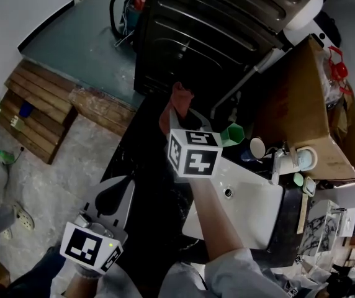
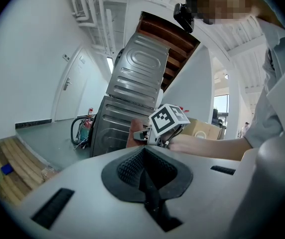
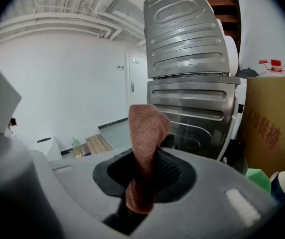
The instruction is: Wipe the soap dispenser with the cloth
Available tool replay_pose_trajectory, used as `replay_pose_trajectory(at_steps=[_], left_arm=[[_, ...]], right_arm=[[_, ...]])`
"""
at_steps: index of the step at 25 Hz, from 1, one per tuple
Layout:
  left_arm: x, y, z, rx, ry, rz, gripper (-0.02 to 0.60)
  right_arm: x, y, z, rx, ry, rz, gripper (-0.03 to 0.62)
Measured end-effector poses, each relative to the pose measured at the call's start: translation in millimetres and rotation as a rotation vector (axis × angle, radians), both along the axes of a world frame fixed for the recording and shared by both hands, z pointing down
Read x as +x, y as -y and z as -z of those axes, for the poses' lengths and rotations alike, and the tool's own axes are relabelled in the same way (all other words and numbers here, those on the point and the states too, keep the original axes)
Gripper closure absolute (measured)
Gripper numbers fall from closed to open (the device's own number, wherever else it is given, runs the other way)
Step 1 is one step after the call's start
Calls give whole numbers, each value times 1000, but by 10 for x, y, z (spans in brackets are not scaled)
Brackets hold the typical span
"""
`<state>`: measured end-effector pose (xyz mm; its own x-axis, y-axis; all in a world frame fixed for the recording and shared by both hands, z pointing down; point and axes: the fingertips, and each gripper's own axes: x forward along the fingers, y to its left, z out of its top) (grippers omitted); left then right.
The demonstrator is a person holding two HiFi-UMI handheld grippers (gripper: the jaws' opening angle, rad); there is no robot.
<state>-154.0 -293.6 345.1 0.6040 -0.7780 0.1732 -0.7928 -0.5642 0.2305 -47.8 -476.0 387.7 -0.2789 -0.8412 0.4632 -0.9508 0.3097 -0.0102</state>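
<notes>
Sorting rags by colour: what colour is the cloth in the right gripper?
Reddish brown. The cloth shows best in the right gripper view.

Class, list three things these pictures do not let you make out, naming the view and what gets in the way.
1. Head view: the small white things beside the sink are too small to tell which is the soap dispenser.
2. Right gripper view: the lower end of the cloth is hidden between the jaws of the right gripper.
3. Head view: part of the sink is hidden by the person's forearm.
</notes>
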Motion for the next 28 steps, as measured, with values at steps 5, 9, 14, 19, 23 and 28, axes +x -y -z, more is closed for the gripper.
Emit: replay_pose_trajectory(at_steps=[5, 9, 14, 19, 23, 28], left_arm=[[-58, 14, -3, -2, 1, 14, 578], [-92, 21, -24, -9, -3, 21, 578], [-82, 28, -36, -8, -4, 17, 578], [-46, 32, -26, -4, -10, 9, 578], [-5, 28, -30, -4, -10, 0, 578], [47, 19, -19, -2, -10, -9, 578]], right_arm=[[-145, 53, -213, -54, -28, 39, 516], [-166, 76, -397, -101, -43, 53, 516], [-169, 13, -538, -150, -47, 86, 516], [-112, -97, -596, -173, -51, 92, 516], [14, -173, -627, -181, -32, 74, 516], [182, -265, -626, -187, -14, 47, 516]])
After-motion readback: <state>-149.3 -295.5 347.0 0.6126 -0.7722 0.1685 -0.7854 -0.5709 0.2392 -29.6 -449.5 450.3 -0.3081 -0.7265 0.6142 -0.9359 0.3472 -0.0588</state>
